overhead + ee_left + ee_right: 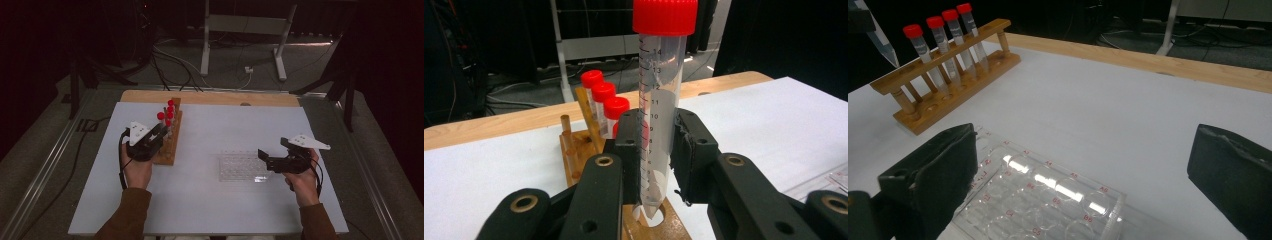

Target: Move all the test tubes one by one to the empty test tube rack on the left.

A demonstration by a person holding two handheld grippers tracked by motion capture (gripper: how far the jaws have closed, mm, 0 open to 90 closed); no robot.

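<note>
The table (210, 200) has a pale, matte white top, and a strip of light wood (210, 97) runs along its far edge. Around the table the room is dark: black curtains hang at the back, the floor (50, 130) is grey, and several cables (175, 62) lie on it near the legs of a white stand (242, 25). A metal rail (45, 165) runs along the left side of the table.

On the left part of the table stands a wooden rack (170, 142) with red-capped tubes in it. The left gripper (658, 160) is closed on one tube (659, 100), which is upright, with its pointed bottom in a hole at the near end of the rack. In the left gripper view, three other tubes (604, 100) stand behind it in the same rack.

On the right part, a clear plastic tray (242, 167) with round wells lies flat on the white top. The right gripper (265, 157) is wide open beside the tray; its jaws stand far apart with nothing between the pads, and one jaw is over the corner of the tray.
</note>
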